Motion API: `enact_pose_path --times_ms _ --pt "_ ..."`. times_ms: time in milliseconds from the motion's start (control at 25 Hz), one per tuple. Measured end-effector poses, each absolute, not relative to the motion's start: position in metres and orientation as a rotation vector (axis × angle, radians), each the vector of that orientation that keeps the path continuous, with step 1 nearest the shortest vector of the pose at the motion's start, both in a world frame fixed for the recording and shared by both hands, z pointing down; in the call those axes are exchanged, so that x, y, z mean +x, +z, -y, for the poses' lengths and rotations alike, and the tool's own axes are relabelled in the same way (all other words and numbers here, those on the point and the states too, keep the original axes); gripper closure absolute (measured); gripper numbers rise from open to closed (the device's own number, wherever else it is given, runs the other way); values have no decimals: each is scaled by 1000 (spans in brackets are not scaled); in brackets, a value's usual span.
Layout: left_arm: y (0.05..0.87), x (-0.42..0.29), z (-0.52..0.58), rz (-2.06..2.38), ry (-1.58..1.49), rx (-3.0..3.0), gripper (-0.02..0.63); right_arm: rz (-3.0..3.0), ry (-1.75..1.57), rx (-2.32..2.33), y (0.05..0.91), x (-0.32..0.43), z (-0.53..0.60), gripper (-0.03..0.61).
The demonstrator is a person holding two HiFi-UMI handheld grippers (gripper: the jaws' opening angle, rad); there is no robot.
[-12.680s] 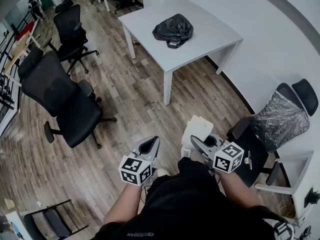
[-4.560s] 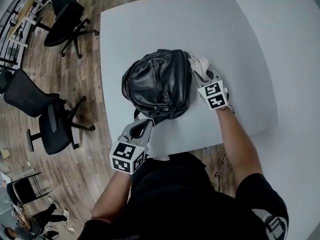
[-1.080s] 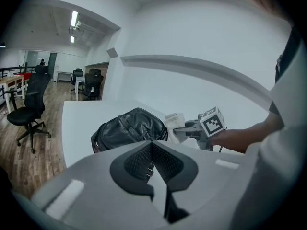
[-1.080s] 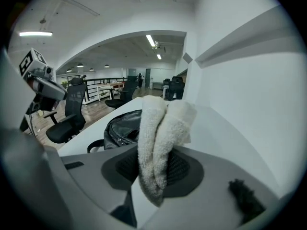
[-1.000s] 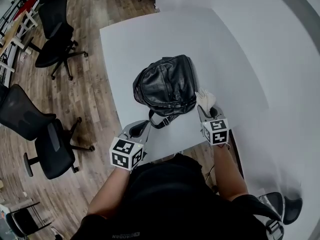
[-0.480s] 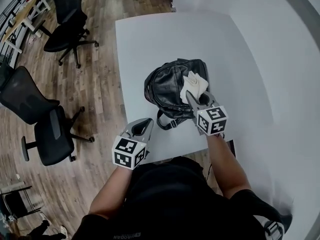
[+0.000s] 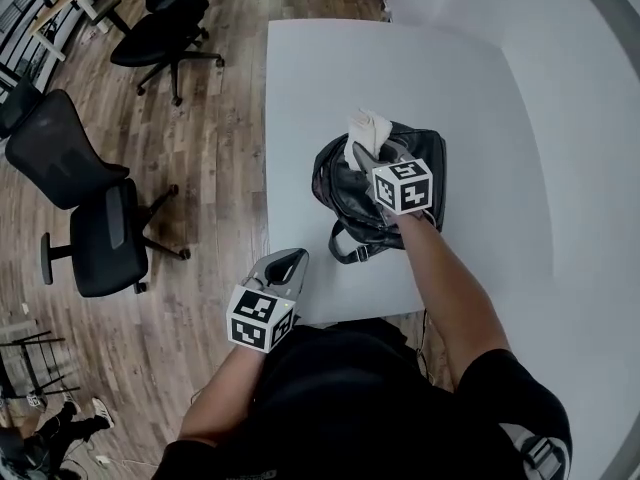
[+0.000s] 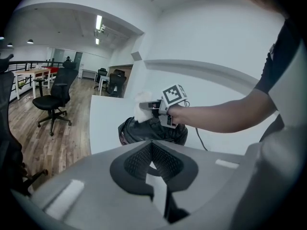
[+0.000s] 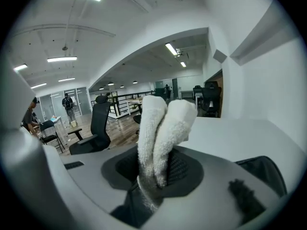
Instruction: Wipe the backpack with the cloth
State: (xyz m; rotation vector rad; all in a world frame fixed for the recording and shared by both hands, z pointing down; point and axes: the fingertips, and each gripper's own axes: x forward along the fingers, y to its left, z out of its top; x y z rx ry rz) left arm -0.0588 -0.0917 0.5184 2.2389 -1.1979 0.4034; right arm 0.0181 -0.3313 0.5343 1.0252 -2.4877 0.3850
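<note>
- The black leather backpack lies about mid-desk, its strap trailing toward the near edge.
- The right gripper clamps the folded white cloth at the bag's far-left side — probably touching.
- The left gripper — jaws together, empty — hangs by the near-left corner.
- Wiping looks underway; most of the bag is likely left to do.

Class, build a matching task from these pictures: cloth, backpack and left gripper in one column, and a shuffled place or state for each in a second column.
Column one:
1 cloth
2 backpack
3 left gripper

Column two:
a shut, empty, at the near corner of the table
b clamped in the right gripper
c black, lying on the table

Pairs: 1-b, 2-c, 3-a
</note>
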Motion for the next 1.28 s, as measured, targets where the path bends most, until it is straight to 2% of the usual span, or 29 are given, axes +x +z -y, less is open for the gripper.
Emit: enact_pose_path --times_ms 560,1280 --pt "533 -74 110 1224 392 2178 607 2463 408 930 567 -18 358 466" --pt "531 -50 132 1143 409 2240 607 2400 361 1059 548 40 367 466"
